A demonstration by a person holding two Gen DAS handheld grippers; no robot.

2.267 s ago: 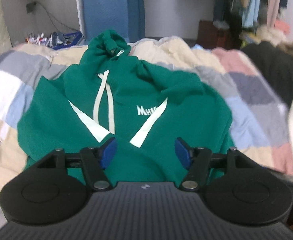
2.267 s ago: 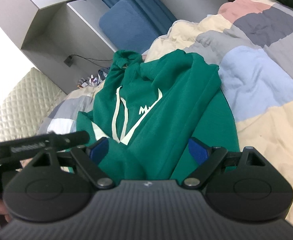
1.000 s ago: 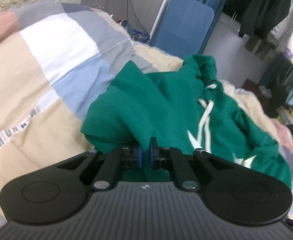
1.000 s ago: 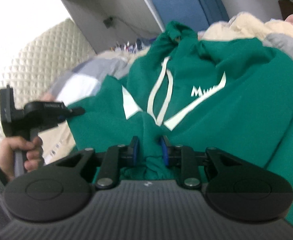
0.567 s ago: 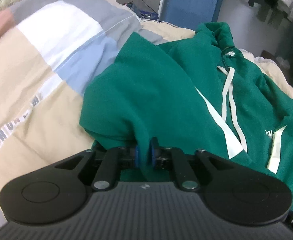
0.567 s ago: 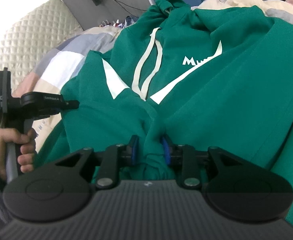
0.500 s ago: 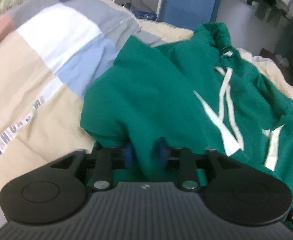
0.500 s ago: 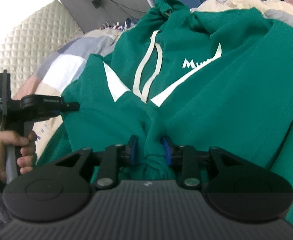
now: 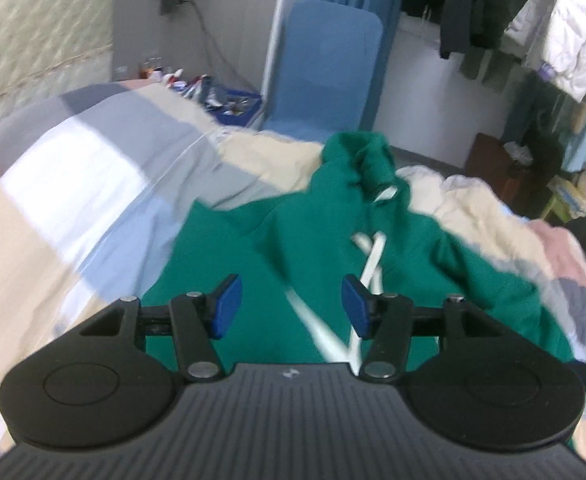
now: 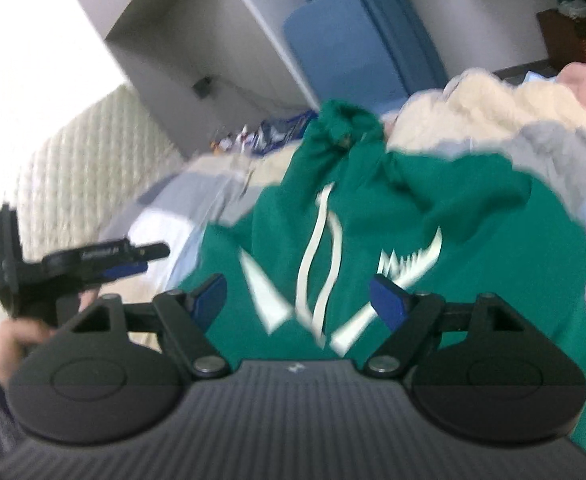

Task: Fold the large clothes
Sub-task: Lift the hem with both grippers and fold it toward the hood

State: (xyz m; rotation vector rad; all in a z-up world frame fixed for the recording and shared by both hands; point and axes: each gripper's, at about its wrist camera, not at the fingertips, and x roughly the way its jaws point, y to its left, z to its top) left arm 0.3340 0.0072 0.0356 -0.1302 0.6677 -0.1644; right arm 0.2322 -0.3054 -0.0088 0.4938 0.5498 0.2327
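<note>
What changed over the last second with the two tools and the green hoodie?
Both tools let go: the left tool and right tool, a second ago shut on the hoodie's near edge, now stand open and drawn back above it. The hoodie still lies on the patchwork quilt, hood away.

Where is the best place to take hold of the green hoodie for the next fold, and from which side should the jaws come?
Probably the bottom hem of the green hoodie, nearest both open grippers, left gripper and right gripper. Come in low from the near side: the hood points away, so the hem edge faces the jaws.
</note>
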